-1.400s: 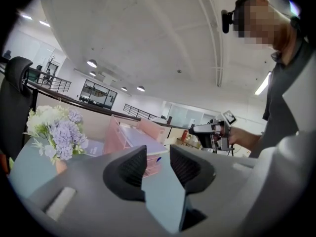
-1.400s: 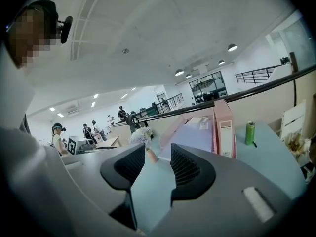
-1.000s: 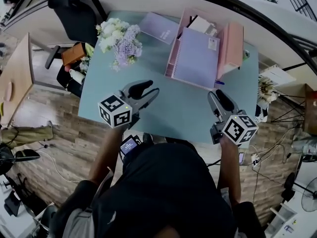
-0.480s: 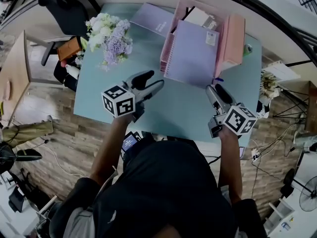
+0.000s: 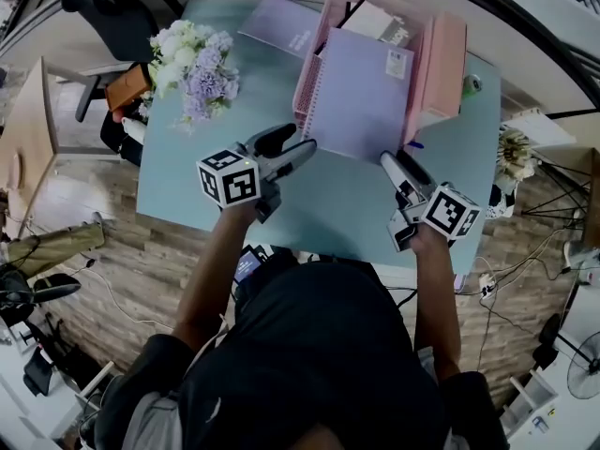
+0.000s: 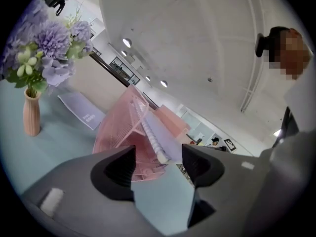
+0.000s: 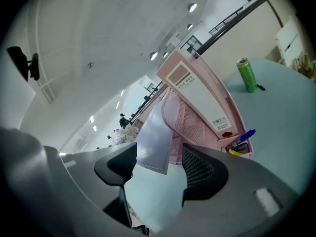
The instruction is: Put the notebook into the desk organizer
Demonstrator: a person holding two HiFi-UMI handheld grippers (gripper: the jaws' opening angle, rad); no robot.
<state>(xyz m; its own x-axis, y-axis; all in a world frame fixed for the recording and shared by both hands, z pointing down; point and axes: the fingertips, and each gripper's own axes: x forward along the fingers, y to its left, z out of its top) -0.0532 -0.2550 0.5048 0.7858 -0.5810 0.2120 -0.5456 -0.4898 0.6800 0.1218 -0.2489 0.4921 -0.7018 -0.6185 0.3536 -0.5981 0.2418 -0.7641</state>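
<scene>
Left hand-held gripper (image 5: 302,139) and right hand-held gripper (image 5: 392,157): we note the jaws of both have just been opening and stand apart, nothing clamped. Just ahead, the notebook (image 5: 361,101) rests tilted on the pink desk organizer (image 5: 441,64).

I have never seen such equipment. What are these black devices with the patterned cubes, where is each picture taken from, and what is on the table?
There is no robot here. A person holds one hand-operated tool in each hand: the left tool and the right tool. The patterned cubes are part of them. The head view comes from a camera on the person's head, looking down. The two gripper views come from cameras riding on each tool, looking along its jaws.

On the teal table are a pink desk organizer, flowers in a vase, a green can and a flat lilac booklet. A lilac spiral notebook leans on the organizer.

Both tools' jaws have just been opening. They grip nothing; the notebook's lower corners lie just ahead of them.
</scene>
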